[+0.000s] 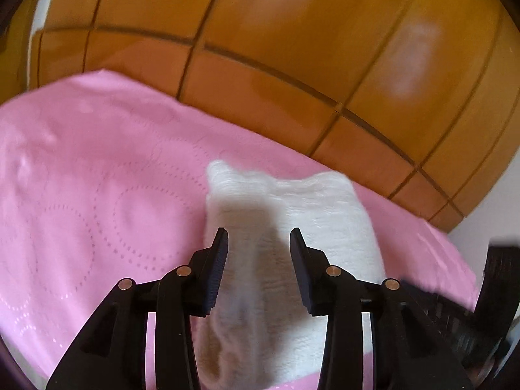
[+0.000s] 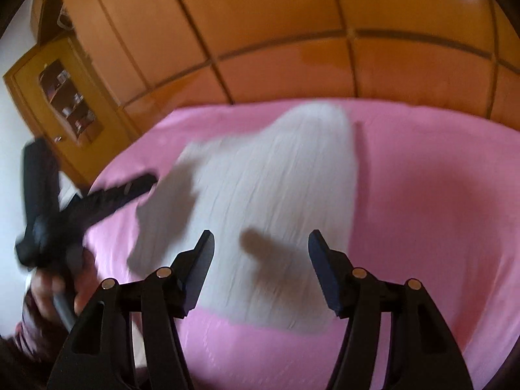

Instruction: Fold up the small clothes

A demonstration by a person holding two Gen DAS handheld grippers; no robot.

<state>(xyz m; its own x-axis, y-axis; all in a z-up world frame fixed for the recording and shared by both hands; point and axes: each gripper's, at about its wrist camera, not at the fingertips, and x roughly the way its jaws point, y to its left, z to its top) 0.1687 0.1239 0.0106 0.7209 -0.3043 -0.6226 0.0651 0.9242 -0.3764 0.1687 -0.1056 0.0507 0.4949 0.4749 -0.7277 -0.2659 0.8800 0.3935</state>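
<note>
A small white textured garment [image 1: 312, 214] lies folded on a pink bedspread [image 1: 97, 169]. My left gripper [image 1: 258, 237] hovers just above the garment's near part, jaws open and empty. In the right wrist view the same white garment [image 2: 276, 175] lies on the pink bedspread [image 2: 422, 195]. My right gripper [image 2: 261, 239] is open and empty above the garment's near edge. The left gripper [image 2: 143, 183] shows blurred at the left, reaching toward the garment's left side.
A wooden wardrobe with panelled doors [image 1: 260, 48] stands right behind the bed. In the right wrist view a small wooden cabinet with a glass door [image 2: 61, 97] is at the far left. The person's hand [image 2: 48, 292] holds the left tool.
</note>
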